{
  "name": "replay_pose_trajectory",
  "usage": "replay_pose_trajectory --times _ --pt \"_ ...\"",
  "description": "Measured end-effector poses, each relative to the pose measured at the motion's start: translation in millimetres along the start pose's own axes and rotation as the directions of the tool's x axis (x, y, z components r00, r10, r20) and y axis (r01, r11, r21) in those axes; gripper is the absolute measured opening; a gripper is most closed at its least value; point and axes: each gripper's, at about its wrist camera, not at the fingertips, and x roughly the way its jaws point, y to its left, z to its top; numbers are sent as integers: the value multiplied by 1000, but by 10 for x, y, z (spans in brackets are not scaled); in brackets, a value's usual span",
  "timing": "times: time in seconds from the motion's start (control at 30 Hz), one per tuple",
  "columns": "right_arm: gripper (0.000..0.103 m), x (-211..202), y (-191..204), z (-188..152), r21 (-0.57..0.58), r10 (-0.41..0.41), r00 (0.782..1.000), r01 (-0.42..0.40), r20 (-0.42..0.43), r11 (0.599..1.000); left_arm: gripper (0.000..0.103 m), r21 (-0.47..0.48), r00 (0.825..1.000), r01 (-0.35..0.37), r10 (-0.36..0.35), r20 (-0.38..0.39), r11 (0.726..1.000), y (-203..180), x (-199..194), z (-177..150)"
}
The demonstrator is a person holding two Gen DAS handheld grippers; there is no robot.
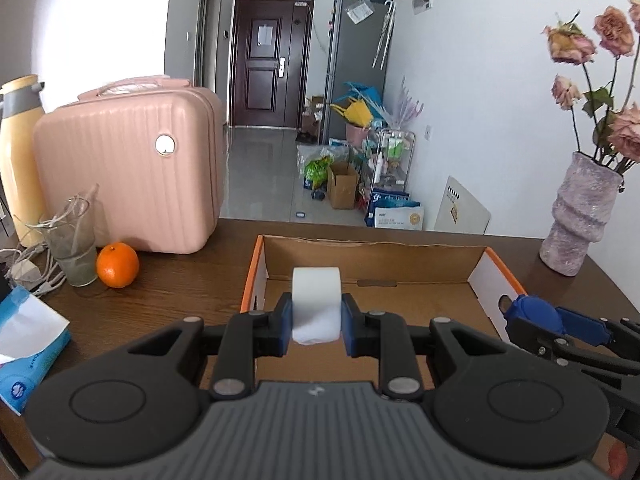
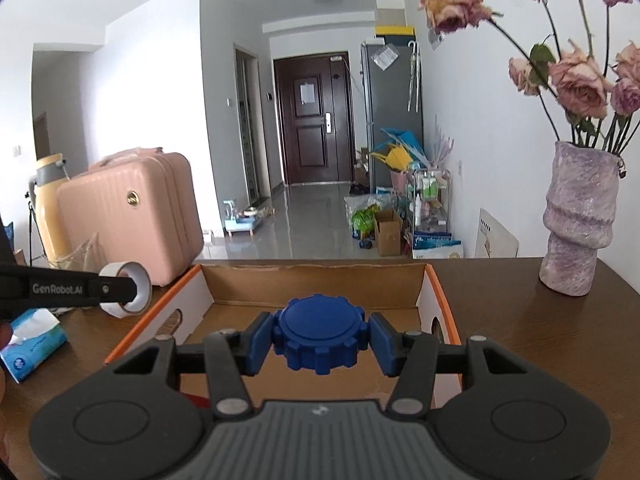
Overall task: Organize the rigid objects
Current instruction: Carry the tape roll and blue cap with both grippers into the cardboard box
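My left gripper is shut on a white tape roll and holds it over the near left part of an open cardboard box with orange edges. The roll also shows in the right wrist view, left of the box. My right gripper is shut on a blue gear-shaped cap and holds it over the box's near side. The cap also shows in the left wrist view, at the box's right wall.
A pink suitcase, a yellow thermos, a glass cup, an orange and a blue tissue pack stand on the brown table at the left. A purple vase of dried roses stands at the right.
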Motion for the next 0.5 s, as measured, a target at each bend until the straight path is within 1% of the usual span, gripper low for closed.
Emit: replay_pose_trajectory --times 0.5 --pt "51 565 -56 138 -36 -33 996 30 -84 999 25 2 997 -24 24 -71 1000 49 591 164"
